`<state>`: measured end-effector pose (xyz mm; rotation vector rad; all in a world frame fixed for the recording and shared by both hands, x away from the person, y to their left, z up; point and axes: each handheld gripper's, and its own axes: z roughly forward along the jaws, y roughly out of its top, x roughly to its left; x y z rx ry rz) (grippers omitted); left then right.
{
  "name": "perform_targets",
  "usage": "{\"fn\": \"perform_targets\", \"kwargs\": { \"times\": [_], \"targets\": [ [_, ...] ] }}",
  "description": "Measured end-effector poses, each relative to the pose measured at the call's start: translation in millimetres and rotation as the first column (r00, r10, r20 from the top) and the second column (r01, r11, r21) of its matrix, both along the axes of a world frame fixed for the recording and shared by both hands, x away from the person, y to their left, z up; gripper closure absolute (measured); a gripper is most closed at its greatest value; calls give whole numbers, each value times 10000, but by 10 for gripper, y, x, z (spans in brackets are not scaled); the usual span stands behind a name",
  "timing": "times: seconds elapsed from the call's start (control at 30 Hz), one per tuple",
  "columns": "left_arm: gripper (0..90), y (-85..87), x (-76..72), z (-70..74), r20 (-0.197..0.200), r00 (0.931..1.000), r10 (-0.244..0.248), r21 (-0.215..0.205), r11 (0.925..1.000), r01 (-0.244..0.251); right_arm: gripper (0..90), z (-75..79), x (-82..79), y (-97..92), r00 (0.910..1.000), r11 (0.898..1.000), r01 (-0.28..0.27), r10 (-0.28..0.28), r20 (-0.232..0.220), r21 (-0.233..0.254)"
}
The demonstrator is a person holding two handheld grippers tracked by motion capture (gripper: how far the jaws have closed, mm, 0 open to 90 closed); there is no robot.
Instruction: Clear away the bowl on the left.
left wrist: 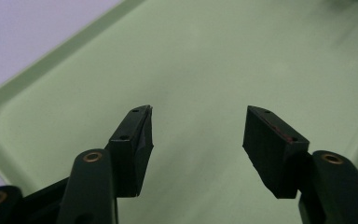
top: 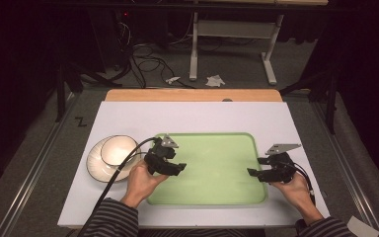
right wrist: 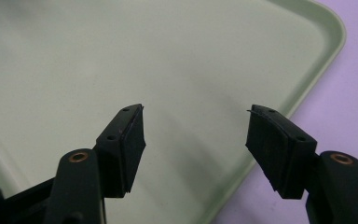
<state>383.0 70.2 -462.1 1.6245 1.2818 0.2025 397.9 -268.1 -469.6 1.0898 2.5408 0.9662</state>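
Note:
A light green tray [top: 212, 197] lies on the white table top, bare inside. My left gripper [top: 180, 167] hovers over the tray's left edge, held by a hand, jaws pointing right. In the left gripper view its jaws [left wrist: 196, 135] stand wide apart over the green tray [left wrist: 205, 51] with nothing between them. My right gripper [top: 251, 173] sits at the tray's right edge, jaws pointing left. In the right gripper view the jaws [right wrist: 196, 135] are spread wide above the tray's corner [right wrist: 326, 42], empty.
A white bowl on a plate [top: 112, 157] stands left of the tray, close to the left hand. The left gripper's cable [top: 121, 165] crosses over it. Beyond the table's wooden far edge [top: 192, 95] are a white stand, cables and paper scraps on the floor.

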Motion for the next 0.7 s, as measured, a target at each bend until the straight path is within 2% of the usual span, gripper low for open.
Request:
{"fn": "perform_targets", "kwargs": {
  "times": [0.07, 0.13, 0.23, 0.27, 0.47, 0.57, 0.6, 0.7],
  "targets": [
    [422, -3, 3, -11, 10, 10000, -10, 101, 9999, 10, 380, 3, -2, -4, 10000, 10000, -7, 7, -2, -57],
    [419, -4, 5, -10, -33, 10000, -12, 68, 10000, 13, 379, 7, -6, -2, 9999, 10000, 28, -27, 154, -69],
    [415, -3, -4, -2, -5, 10000, -2, 11, 10000, 2, 376, 14, -14, -4, 9998, 9999, 95, -94, 162, -77],
    [414, 3, -9, -7, -6, 10000, -43, 141, 9999, 43, 375, 14, -14, -6, 9998, 9999, 116, -114, 167, -86],
    [407, 13, -11, 8, -49, 9999, -115, 14, 9999, 115, 375, -2, 2, -2, 9999, 9999, 144, -144, 54, 2],
    [411, 30, -47, 22, 165, 9981, -591, -32, 9982, 592, 373, 1, 8, -3, 9999, 9999, 161, -161, 51, -45],
    [420, 41, -64, 44, 335, 9966, -748, -227, 9969, 756, 374, 5, 14, -10, 9996, 9997, 245, -245, 125, 17],
    [429, 49, -75, 66, 485, 9950, -871, -346, 9954, 888, 374, 13, 18, -28, 9995, 9996, 264, -266, 168, 106]
  ]
}}
